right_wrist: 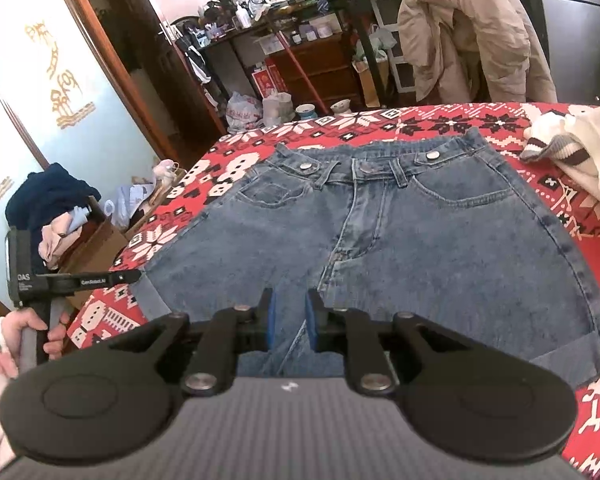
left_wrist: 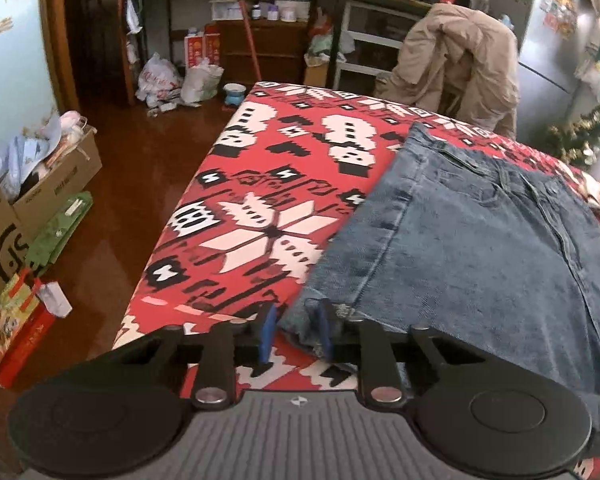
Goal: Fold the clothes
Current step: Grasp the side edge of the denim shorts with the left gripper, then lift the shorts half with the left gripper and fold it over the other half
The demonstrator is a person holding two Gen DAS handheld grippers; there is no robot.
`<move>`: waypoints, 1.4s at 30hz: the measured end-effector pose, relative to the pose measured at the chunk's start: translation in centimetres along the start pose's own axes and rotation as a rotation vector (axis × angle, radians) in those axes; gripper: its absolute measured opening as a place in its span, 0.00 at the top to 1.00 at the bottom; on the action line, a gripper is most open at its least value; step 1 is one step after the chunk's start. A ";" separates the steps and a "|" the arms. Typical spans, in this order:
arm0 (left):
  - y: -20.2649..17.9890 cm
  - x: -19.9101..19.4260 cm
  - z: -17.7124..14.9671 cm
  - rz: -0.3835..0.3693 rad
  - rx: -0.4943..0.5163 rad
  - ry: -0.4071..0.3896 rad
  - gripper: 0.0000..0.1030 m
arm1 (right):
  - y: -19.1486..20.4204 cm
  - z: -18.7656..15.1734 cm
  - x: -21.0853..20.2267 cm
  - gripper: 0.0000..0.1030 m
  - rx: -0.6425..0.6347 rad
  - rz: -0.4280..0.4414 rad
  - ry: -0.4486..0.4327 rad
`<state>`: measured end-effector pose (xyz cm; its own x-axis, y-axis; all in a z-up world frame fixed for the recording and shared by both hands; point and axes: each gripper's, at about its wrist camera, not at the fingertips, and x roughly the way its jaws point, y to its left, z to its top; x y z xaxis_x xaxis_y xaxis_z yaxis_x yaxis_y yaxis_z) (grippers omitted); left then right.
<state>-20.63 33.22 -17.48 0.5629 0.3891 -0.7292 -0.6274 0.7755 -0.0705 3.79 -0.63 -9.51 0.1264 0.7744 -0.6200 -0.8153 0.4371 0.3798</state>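
Your left tool (left_wrist: 296, 332) sits low at the near corner of the jeans (left_wrist: 480, 240). A bunched fold of denim at the hem stands between its two blue pads (left_wrist: 269, 332), and the pads look closed in on that fold, though the blur at the hem leaves it unclear how firmly they pinch it. From that tool, the jeans stretch ahead and off to the right, the waistband at the far end, while the red patterned tabletop (left_wrist: 260, 208) lies bare ahead and to the left.

Your right tool (right_wrist: 290, 322) hovers over the near middle of the jeans (right_wrist: 380, 240), in line with the crotch seam. Its blue pads (right_wrist: 272, 320) stand narrowly apart with denim showing in the gap below them; they press on nothing that you can see, so that tool is released. Straight ahead of it the fly and waistband run across the far side, front facing up. Far to its right lies a cream knit garment (right_wrist: 580, 148). To its left, your left hand (right_wrist: 24, 332) grips the other tool's handle at the tabletop (right_wrist: 460, 120) edge.
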 end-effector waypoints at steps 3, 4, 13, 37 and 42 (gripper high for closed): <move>0.1 -0.1 0.0 -0.015 -0.019 0.000 0.92 | -0.2 0.0 0.2 0.79 0.008 -0.001 0.003; -0.1 -0.2 0.0 -0.010 -0.018 -0.002 0.93 | -0.3 0.0 0.2 0.79 0.010 -0.001 0.004; -5.4 -8.4 3.3 -0.152 0.013 -0.221 0.95 | -1.3 0.7 -0.7 0.79 0.033 -0.006 -0.034; -29.9 1.2 -2.8 -0.582 -0.035 0.109 0.82 | -11.5 -1.5 -7.4 0.78 0.163 -0.124 -0.113; -27.9 -0.9 -1.8 -0.608 -0.011 0.047 0.65 | -11.6 -2.2 -5.8 0.74 0.187 -0.113 -0.085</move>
<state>-4.63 10.35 -16.14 0.7977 -0.1442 -0.5856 -0.2069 0.8466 -0.4903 11.26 -11.17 -11.83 0.2648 0.7481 -0.6085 -0.6750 0.5944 0.4371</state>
